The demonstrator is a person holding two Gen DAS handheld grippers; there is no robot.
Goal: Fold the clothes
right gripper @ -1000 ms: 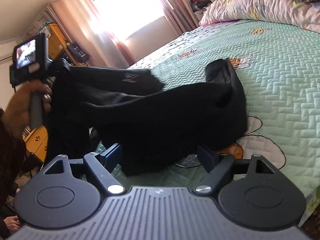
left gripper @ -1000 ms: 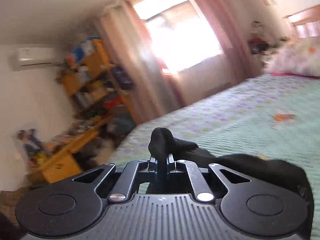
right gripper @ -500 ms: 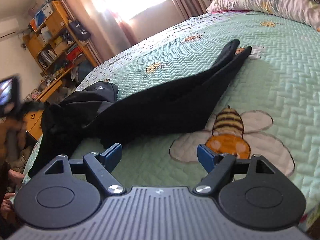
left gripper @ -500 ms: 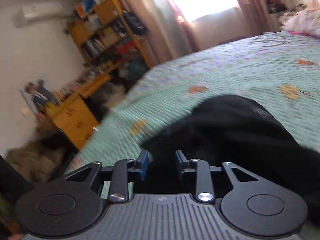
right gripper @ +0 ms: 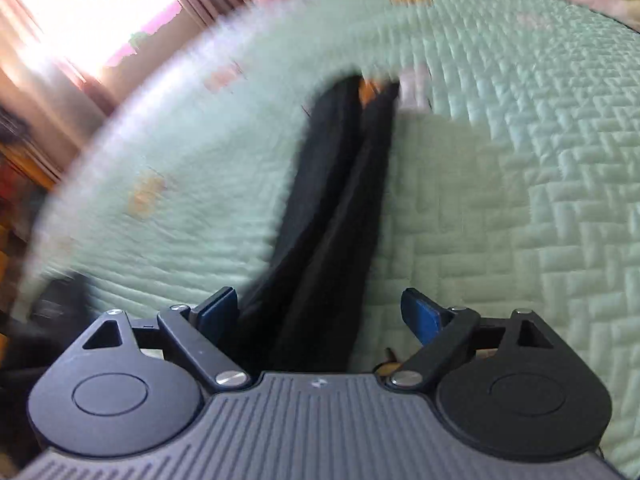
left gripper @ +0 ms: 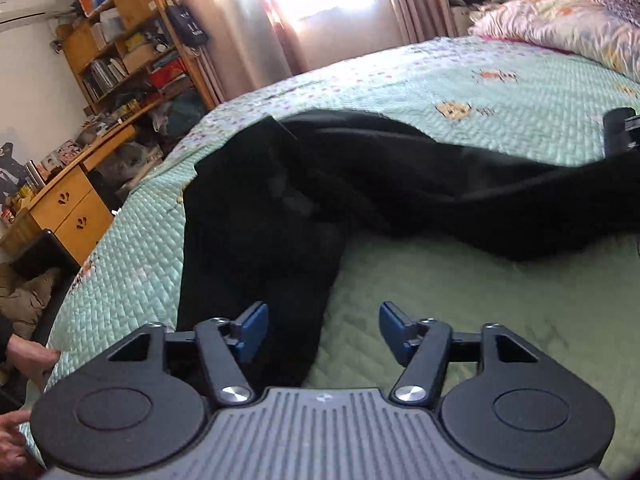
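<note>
Both grippers hang over the bed with nothing clamped in them. On the left gripper (left gripper: 320,330), the jaws are opening. Black cloth lies between them, closer to the left blue pad, but the pads do not press on it. On the right gripper (right gripper: 320,312), the jaws are opening too and stand wide apart. Cloth lies between them as well, and it is loose.

That cloth is a pair of black pants (left gripper: 360,184). It lies on the green quilt (left gripper: 500,300). In the left view, the big dark part spreads from the middle out to 3 o'clock, and one piece runs down to 6 o'clock, right into the gripper. In the right view, which is blurry, two long legs (right gripper: 332,200) lie side by side. They run from 6 o'clock up to 12 o'clock.

It looks like the pants are just laid down and are not folded yet. The top part looks bunchy.

Next, each gripper needs to pick an edge. The pads must close on the cloth only, not on the quilt under it. Then the bunchy part needs a pull to make it flat before one end goes over the other.

A wooden desk (left gripper: 72,208) stands beside the bed at 9 o'clock.
</note>
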